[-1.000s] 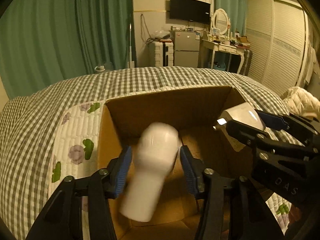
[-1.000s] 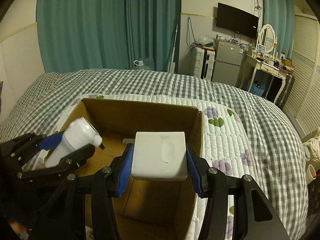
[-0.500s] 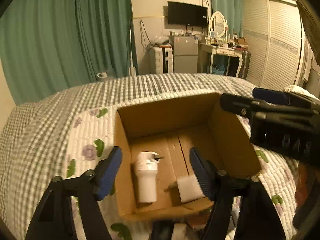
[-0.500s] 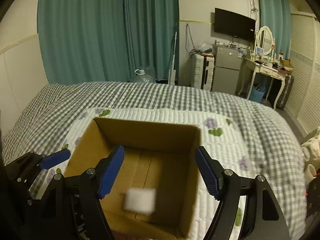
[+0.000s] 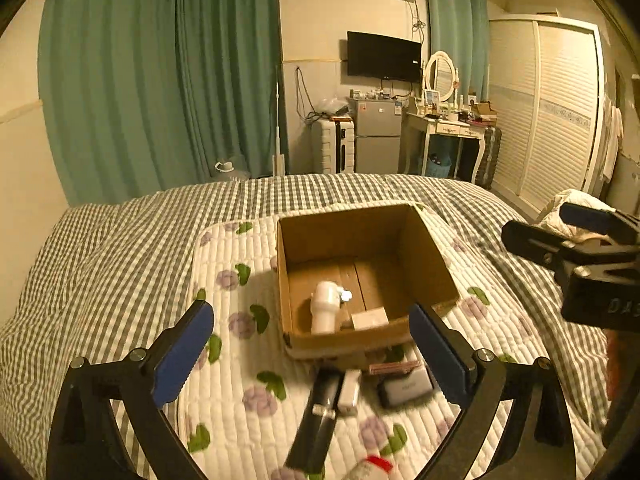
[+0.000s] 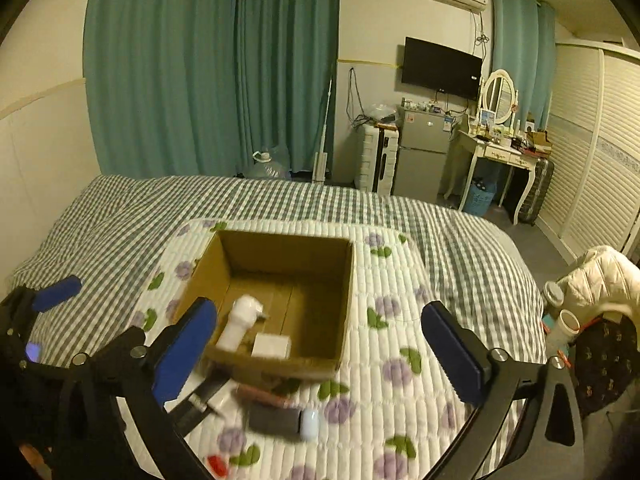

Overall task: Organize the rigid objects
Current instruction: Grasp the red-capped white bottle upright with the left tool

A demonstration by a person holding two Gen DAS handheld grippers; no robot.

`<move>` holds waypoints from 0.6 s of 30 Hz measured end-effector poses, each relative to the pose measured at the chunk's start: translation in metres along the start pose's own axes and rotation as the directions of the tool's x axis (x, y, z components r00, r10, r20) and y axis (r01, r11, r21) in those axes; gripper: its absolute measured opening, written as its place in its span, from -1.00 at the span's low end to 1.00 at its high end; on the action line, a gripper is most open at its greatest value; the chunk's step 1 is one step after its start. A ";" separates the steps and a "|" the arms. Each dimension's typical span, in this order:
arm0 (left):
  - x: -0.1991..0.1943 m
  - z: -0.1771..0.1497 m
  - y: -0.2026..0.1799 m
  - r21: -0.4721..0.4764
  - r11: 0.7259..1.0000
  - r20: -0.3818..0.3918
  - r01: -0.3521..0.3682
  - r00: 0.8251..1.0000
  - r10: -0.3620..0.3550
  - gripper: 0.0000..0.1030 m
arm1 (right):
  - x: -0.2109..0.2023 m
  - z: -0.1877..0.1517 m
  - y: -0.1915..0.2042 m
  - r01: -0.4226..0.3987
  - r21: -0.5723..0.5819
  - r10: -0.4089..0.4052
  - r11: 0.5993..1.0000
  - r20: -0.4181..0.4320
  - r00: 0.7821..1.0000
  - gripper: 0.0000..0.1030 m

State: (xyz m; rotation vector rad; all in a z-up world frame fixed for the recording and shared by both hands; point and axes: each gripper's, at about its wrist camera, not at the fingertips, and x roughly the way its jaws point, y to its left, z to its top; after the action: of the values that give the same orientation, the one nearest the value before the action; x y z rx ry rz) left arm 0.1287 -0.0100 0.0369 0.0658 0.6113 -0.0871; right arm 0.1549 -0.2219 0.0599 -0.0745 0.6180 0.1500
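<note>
Inside the cardboard box point(image 5: 424, 248) on the bed point(image 5: 120, 248) lie a white bottle point(image 5: 326, 307) and a small white box point(image 5: 370, 318). Both the left gripper point(image 5: 310, 350) and right gripper point(image 6: 318, 354) hover released, fingers spread wide. Only the right view shows a dark case point(image 6: 274, 420) beside a pale oval case point(image 6: 309, 424).

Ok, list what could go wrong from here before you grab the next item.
The leftover items, a dark case and a black tube, lie bunched against the cardboard box; an open gripper may catch two together or shove the box. The white bottle and white box crowd its near corner, so drops there could bounce out.
</note>
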 end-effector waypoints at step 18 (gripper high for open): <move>0.027 -0.146 -0.012 -0.059 0.998 -0.204 0.028 0.978 -0.039 0.94 | 0.027 -0.133 0.016 0.042 0.000 -0.041 0.999 -0.180 0.983 1.00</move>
State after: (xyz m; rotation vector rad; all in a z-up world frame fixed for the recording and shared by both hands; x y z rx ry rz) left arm 0.0659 -0.0106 -0.0984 0.0099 0.8205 -0.0963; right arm 0.0977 -0.2177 -0.0645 -0.0975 0.7964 0.1018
